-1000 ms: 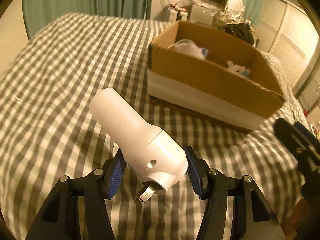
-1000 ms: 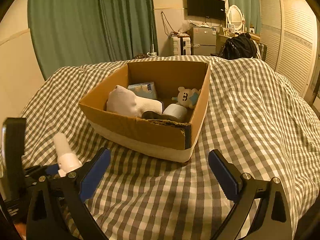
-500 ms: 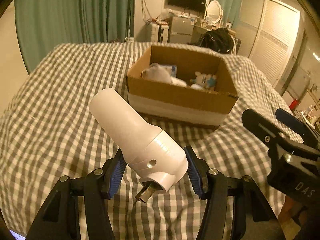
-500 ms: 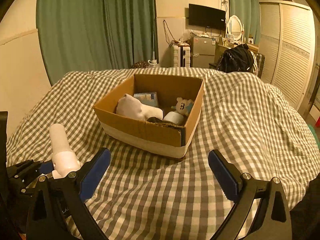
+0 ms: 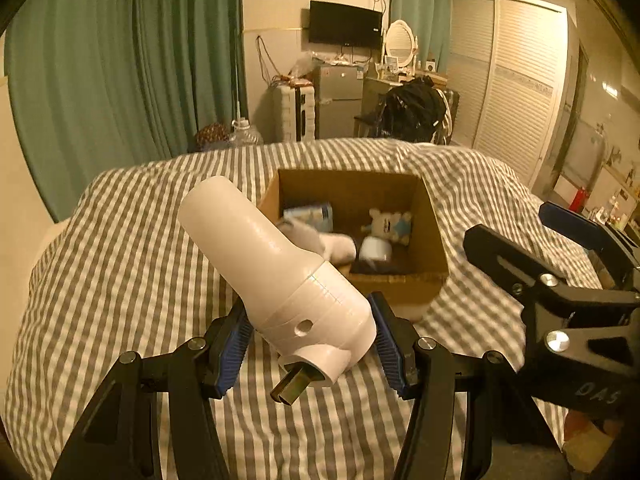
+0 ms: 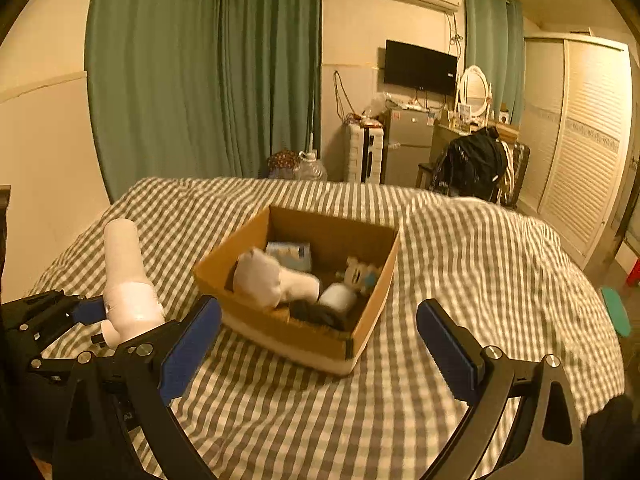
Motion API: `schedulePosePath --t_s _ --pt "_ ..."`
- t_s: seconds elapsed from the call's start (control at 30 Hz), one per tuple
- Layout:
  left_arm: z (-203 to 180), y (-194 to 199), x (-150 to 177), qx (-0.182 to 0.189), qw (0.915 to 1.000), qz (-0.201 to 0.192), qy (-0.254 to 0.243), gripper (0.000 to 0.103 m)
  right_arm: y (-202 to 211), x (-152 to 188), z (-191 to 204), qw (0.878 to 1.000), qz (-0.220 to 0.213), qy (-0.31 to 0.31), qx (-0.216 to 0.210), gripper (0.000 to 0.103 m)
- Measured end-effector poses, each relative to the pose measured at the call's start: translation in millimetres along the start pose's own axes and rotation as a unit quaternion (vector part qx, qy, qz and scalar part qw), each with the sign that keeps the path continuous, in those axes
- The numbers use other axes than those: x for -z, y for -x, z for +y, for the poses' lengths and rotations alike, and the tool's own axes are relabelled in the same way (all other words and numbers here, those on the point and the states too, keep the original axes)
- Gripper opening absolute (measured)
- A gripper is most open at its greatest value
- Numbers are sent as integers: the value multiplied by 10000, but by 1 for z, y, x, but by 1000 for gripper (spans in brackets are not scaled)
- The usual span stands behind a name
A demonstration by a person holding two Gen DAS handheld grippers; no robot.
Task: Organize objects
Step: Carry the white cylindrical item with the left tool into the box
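Observation:
My left gripper point(image 5: 310, 344) is shut on a white hair dryer body point(image 5: 276, 268), nozzle pointing up and left, held above the checked bedspread point(image 5: 120, 280). It also shows in the right wrist view point(image 6: 126, 280). An open cardboard box point(image 5: 430, 232) lies ahead on the bed, also in the right wrist view point(image 6: 304, 344). It holds a white plush point(image 6: 268, 280), a small bear toy point(image 6: 360, 274), a blue packet point(image 6: 290, 252), a white cup point(image 6: 338, 296) and a dark item. My right gripper point(image 6: 318, 350) is open and empty, in front of the box.
Green curtains point(image 6: 200, 80) hang behind the bed. A small fridge point(image 6: 404, 148), a TV point(image 6: 420, 66), a chair with a black bag point(image 6: 472, 164) and a louvred wardrobe point(image 6: 580, 140) stand beyond the far edge.
Both grippers have risen and tilted up, so the box now sits lower and farther in view. The left gripper kept its hold on the dryer; the right stayed open.

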State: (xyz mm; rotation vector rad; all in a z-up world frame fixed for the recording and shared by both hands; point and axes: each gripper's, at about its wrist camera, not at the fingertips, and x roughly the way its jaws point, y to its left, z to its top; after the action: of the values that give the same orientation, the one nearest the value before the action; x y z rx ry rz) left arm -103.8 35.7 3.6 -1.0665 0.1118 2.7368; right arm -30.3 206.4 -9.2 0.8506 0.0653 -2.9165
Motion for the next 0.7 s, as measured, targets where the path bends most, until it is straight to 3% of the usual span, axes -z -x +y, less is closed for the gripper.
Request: schedulePosePath --t_s 0.4,0.7 --pt "-10 -49 -71 188 9967 -454 -651 58 -38 -63 -38 9990 -177 -356 -213 99" --pt "-9 -111 -95 418 9956 -320 -775 58 -94 -79 -55 9993 -47 -361 -131 99"
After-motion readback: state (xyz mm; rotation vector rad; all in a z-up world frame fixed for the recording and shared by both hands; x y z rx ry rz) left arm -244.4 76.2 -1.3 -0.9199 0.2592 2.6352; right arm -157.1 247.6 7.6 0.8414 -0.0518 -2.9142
